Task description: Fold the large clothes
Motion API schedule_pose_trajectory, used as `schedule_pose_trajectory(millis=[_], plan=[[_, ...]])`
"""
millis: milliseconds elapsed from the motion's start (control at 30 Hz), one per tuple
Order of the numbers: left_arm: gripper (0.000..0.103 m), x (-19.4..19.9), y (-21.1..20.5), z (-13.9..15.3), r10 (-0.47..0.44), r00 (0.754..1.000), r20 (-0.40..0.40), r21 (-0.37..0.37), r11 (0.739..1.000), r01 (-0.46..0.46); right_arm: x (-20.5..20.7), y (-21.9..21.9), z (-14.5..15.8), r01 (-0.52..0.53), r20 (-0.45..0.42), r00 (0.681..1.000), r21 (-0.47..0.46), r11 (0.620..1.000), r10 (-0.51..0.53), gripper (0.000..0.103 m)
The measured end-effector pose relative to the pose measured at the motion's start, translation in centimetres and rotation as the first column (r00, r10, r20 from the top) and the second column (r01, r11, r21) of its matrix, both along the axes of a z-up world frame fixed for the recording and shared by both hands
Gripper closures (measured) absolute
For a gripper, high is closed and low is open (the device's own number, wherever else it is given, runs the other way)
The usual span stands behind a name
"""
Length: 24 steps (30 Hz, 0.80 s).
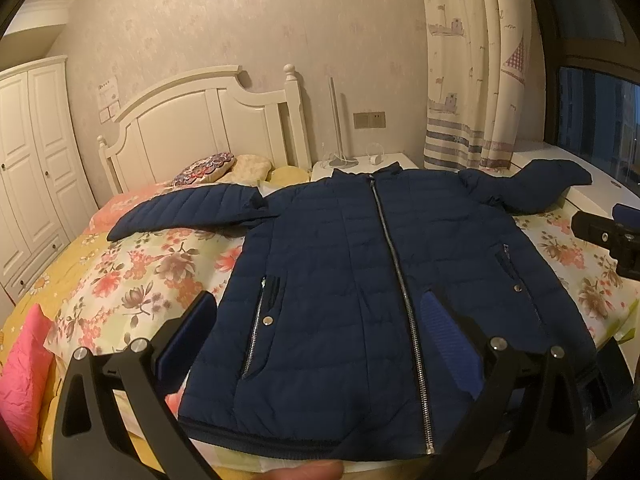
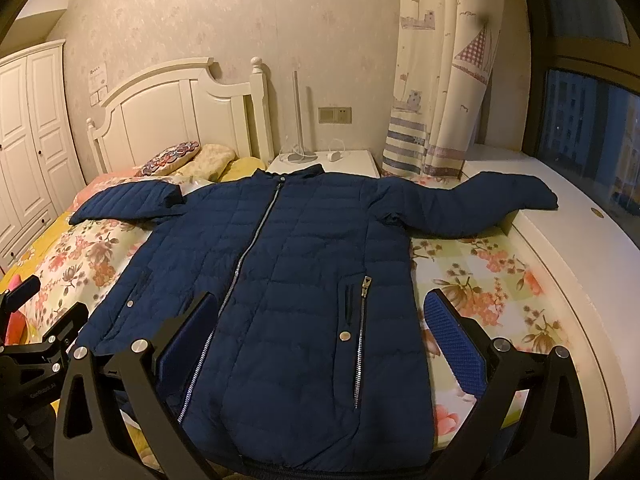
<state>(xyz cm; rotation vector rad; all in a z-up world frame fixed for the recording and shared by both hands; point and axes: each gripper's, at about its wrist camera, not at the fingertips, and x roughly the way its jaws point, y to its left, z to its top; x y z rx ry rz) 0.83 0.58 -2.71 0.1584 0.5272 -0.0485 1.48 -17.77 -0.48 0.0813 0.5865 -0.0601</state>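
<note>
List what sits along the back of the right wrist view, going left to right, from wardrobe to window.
Wardrobe → headboard → nightstand → curtain → window.

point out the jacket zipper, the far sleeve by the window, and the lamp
zipper [image 1: 400, 276], left wrist view, mid-length of its teeth
sleeve [image 2: 500, 196], right wrist view, middle of the quilted sleeve
lamp [image 2: 297, 112], right wrist view, its upright stem

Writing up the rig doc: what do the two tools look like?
Both alike: left tool and right tool have matte black forked fingers with silver round bolt heads and blue textured pads. The left tool's body carries small white lettering, too small to read. No cables or sleeves visible.
</note>
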Motion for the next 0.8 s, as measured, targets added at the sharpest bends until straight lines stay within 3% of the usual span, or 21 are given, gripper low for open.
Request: schedule_pose_trajectory(millis=[267, 400, 533, 633, 800], plan=[[0.002, 1.7, -0.5, -1.5, 0.004, 0.998, -0.06, 0.015, 1.0, -0.003, 1.0, -1.0, -1.8, -0.039, 0.009, 0.999, 0.056, 0.998, 0.038, 0.004], [0.002, 4.3, -1.2, -2.7, -0.026, 0.995, -0.101, 0.0, 1.0, 0.026, 2.4, -1.7, -2.9, -0.021, 0.032, 0.999, 0.014, 1.0, 0.02, 0.004], [0.002, 10.3, -2.4, -4.6, -0.054, 0.989, -0.139, 0.036, 0.998, 0.059, 5.6, -4.9, -4.6, 0.021, -0.025, 0.999, 0.032, 0.999, -0.02, 0.004], [0.002, 17.2, -2.9, -6.2, -0.058, 0.971, -0.232, 0.051, 0.996, 0.072, 8.4, -8.9, -5.9, 0.081, -0.063, 0.995, 0.079, 0.994, -0.076, 0.004], [0.002, 28.4, -2.5, -8.6, 0.021, 0.956, -0.294, 0.044, 0.999, -0.008, 13.9, -17.9, -9.2, 0.247, -0.175, 0.962, 0.242, 0.938, -0.208, 0.004]])
